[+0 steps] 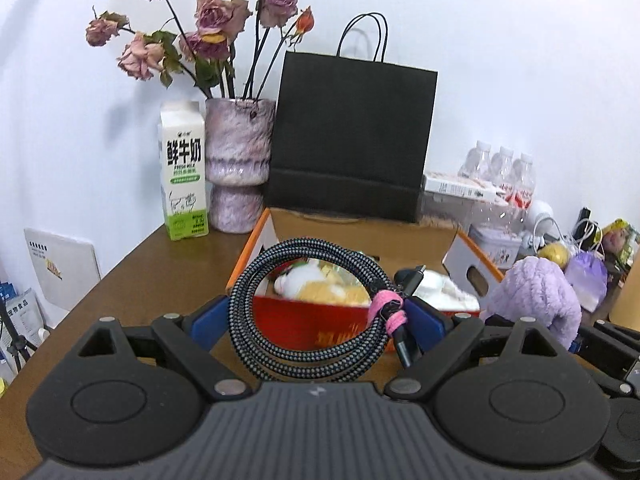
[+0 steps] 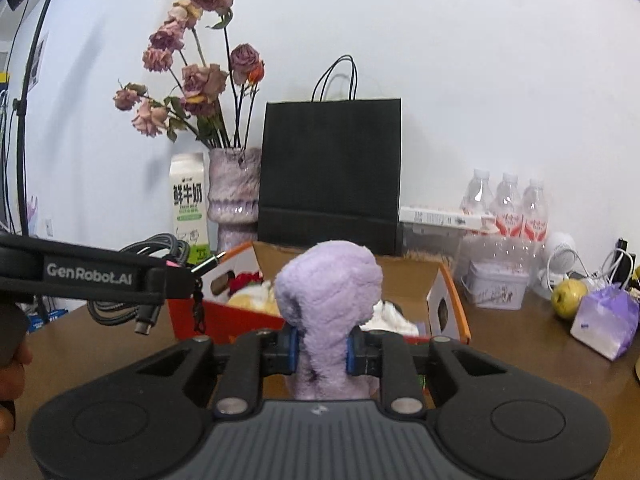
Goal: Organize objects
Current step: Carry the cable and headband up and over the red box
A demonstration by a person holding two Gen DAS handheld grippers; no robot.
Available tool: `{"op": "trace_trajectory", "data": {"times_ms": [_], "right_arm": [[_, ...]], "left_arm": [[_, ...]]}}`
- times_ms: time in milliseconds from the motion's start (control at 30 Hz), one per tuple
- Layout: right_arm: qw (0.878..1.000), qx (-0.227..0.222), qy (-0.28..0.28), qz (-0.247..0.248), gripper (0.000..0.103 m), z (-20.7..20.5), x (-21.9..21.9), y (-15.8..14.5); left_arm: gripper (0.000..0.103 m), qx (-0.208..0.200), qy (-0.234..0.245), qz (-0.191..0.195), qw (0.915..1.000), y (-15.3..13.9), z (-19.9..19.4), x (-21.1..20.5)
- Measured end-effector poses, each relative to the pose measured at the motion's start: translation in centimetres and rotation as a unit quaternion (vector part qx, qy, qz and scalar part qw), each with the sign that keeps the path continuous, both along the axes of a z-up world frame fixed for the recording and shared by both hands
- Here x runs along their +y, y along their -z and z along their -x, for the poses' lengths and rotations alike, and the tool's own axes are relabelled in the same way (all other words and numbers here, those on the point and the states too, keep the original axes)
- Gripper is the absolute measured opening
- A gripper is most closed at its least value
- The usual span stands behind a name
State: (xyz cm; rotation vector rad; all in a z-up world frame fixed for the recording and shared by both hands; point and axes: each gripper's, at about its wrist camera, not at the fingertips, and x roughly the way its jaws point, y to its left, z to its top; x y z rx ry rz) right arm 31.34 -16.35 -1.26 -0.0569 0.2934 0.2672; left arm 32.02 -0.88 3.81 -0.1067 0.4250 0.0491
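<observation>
We see a brown wooden table (image 2: 520, 344) that carries everything. At its back edge stands a tall black paper bag with cord handles (image 2: 330, 172); we cannot see inside it. In front of the bag sits an open cardboard box with orange-red sides (image 1: 332, 330), holding soft yellow and white items that we cannot identify. Left of the bag, a mottled purple ceramic vase (image 1: 239, 164) holds wilted pink roses (image 1: 208, 20). Beside the vase a white and green milk carton (image 1: 185, 172) reads "鲜牛奶" and "FRESH MILK". Toward the right back corner, three clear plastic water bottles with red labels (image 2: 508, 208) stand in a row; their print is too small for us to read.

Our right gripper (image 2: 322, 350) is clamped on a fluffy lilac plush toy (image 2: 330, 292), held above the box's near edge. Our left gripper (image 1: 316, 318), whose side reads "GenRobot.AI" in the right wrist view, has its fingers set wide against a coiled black-and-grey braided cable (image 1: 304, 312) bound with a pink strap (image 1: 390, 308), held above the box's near left corner.
</observation>
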Motion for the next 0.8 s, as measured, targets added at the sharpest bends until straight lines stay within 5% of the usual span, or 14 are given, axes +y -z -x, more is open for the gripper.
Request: {"op": "trace_trajectory", "data": {"times_ms": [800], "right_arm": [[1.0,-0.025,-0.007,-0.008,0.02,-8.6,-0.9,-0.7]], "left_arm": [[0.093,-0.027,-0.011,-0.002,0.9996,-0.8,-8.7,-1.2]]}}
